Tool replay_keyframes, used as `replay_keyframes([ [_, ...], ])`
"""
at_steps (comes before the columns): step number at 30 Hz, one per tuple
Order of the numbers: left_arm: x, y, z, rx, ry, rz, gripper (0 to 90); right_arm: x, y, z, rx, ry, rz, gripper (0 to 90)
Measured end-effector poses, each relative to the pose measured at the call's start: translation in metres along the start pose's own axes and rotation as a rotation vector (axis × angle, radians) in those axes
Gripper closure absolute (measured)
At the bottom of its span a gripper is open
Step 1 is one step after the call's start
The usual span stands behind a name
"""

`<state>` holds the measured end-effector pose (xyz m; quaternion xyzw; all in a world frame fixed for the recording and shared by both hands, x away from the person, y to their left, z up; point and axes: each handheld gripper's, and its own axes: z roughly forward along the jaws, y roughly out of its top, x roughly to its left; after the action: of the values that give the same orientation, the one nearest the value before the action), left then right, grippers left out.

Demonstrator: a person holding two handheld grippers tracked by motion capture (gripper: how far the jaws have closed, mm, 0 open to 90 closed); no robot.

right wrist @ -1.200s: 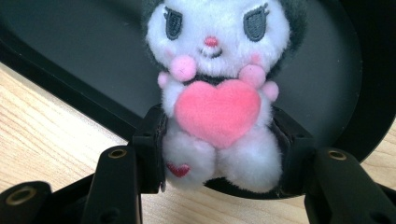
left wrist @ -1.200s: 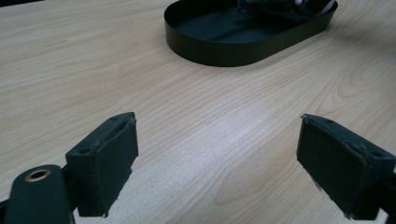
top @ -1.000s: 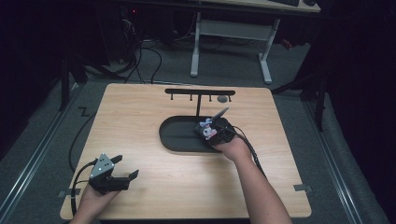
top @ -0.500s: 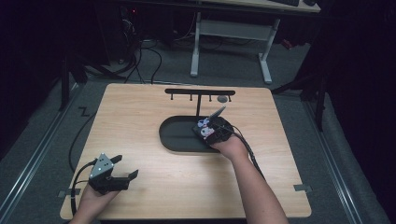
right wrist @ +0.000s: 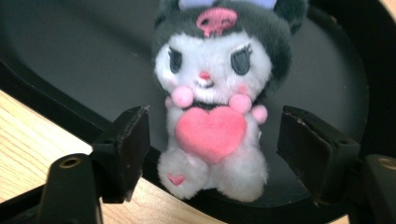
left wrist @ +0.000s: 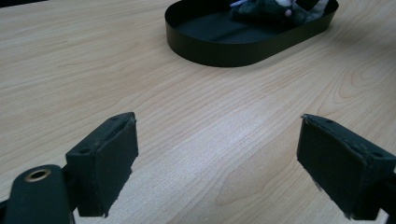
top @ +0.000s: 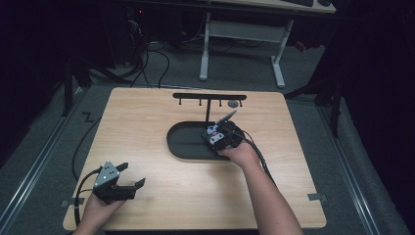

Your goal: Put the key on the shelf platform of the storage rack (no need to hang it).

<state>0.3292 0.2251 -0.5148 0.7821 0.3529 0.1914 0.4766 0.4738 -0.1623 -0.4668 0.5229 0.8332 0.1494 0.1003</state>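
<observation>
so, a small plush toy with a white face, dark hood and a pink heart on its chest is seen sitting upright at the near edge of the black oval tray, which is placed around the middle of the wooden surface. the right gripper is held over the right end of that tray, and in the right gripper view its jaws have just been opening: the plush is flanked by the two pads, one on each side, but a gap is left on both sides, so nothing is being squeezed. the feet of the toy are seen resting right on the tray's rim. the left gripper is kept near the front left corner of the surface, well apart from the tray, with its jaws spread wide and only bare wood between them in the left gripper view. a black rack with small hooks is stood just behind the tray.
</observation>
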Motion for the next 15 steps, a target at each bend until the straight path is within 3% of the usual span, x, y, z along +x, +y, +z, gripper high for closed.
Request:
replay_keyframes([
  [5,0.0,0.0,0.0,0.0,-0.001,0.001,13.4,0.003,0.0,-0.005,-0.025,0.01,0.008,22.9],
  [10,-0.001,0.0,0.001,0.004,-0.001,0.008,13.4,0.009,-0.004,-0.012,-0.035,-0.012,-0.022,19.8],
  [15,-0.002,0.001,0.002,0.012,0.0,0.011,13.4,0.011,-0.009,-0.017,-0.066,-0.002,-0.021,20.5],
])
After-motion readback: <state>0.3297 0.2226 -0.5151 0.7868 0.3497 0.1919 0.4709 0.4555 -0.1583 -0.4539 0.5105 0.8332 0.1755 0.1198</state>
